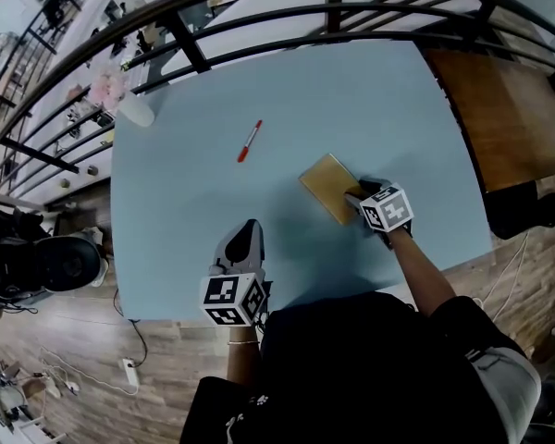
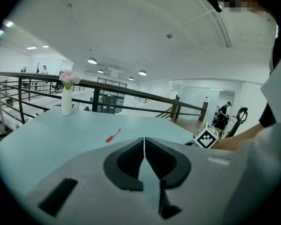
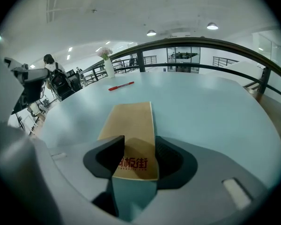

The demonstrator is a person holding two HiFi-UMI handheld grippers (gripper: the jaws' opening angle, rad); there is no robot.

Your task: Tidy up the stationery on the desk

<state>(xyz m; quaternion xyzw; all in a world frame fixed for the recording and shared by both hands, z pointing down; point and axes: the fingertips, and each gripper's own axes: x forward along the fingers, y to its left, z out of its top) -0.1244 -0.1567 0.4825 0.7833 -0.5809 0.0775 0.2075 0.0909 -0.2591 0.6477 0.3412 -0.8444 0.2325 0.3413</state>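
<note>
Notebook (image 3: 131, 121), brown, flat on the bench (image 1: 351, 91), its near end pinched between the right tool's (image 3: 133, 142) 2 pads, a short-edge grip probably meant for sliding or lifting it. Red pen (image 1: 249, 141) lies well ahead, left of that tool. Left tool (image 2: 144, 139) is closed, empty, likely waiting its turn.

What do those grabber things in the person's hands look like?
Both are chunky and light grey. The left gripper and the right gripper each have two jaws lined with black pads. On top of each sits a white cube printed with black square patterns. The person holding them wears a black top.
</note>
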